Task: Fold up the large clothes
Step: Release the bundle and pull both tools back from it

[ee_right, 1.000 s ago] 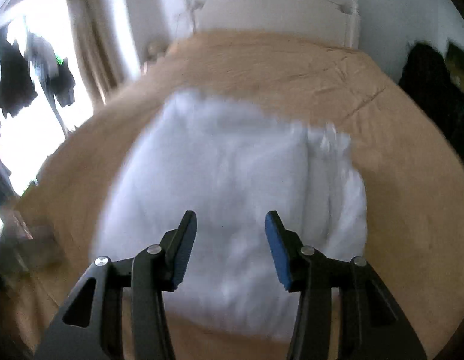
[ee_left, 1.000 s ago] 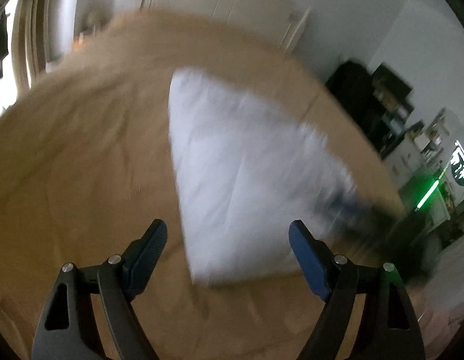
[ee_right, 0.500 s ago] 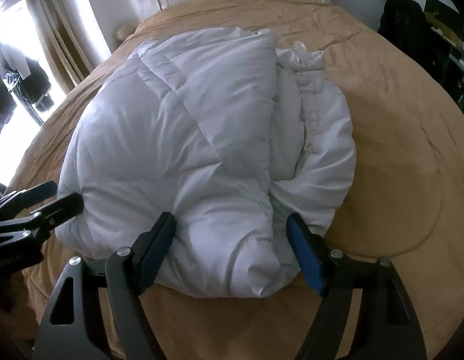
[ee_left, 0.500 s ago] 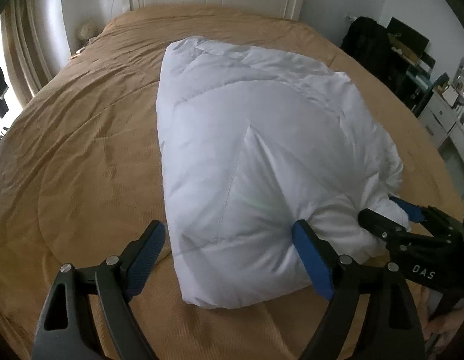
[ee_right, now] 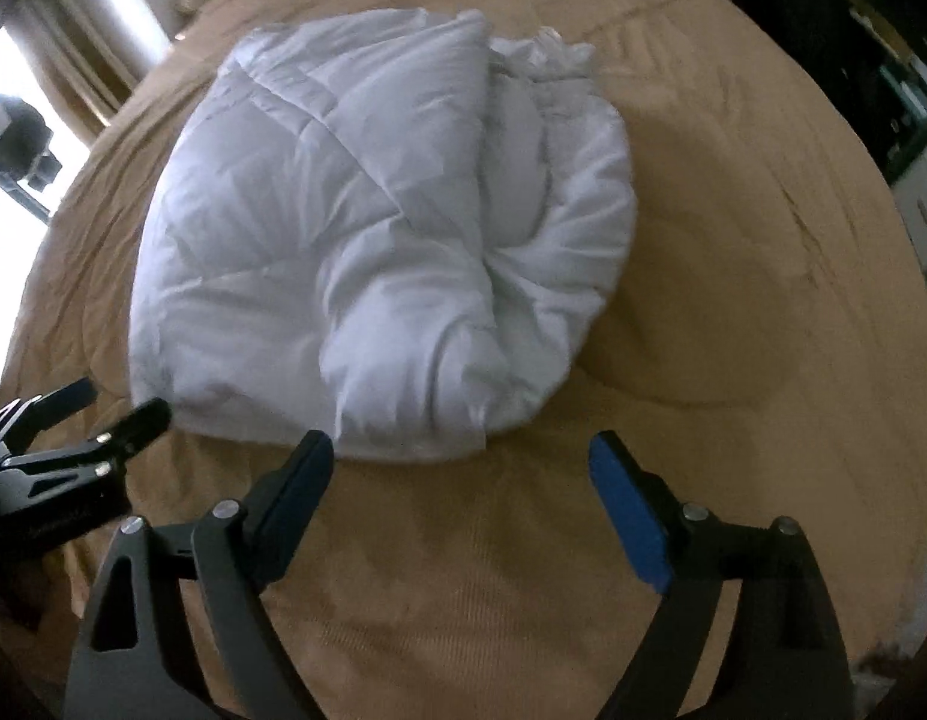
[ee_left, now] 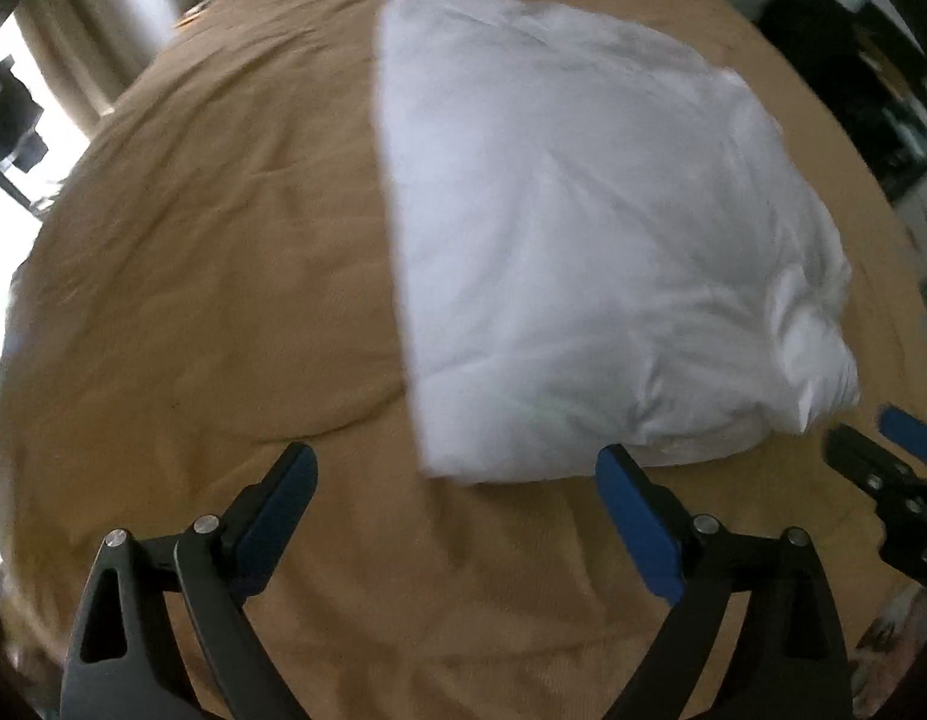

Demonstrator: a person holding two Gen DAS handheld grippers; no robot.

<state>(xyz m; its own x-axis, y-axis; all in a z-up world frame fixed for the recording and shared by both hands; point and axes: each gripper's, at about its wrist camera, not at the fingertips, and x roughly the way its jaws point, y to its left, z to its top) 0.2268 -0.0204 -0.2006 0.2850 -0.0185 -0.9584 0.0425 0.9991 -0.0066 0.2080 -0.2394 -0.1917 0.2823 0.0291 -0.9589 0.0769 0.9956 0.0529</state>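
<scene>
Duvet shows bunched folds only rightward; each hand-held gripper has just spread, empty.

The duvet is puffy white quilted cloth, matt, with stitched seams and soft creases. The bedspread is tan cloth, matt, with a fine ribbed weave. Each claw looks like matt black plastic with smooth blue pads and shiny metal rivets.

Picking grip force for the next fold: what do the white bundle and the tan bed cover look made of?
White bundle: apparently a padded quilted duvet in matte woven cloth; stitched seams and puffy, creased panels show. Tan bed cover: soft matte fabric, possibly fine-ribbed, with faint lines and shallow wrinkles. The blur leaves the fibre of both uncertain.
</scene>
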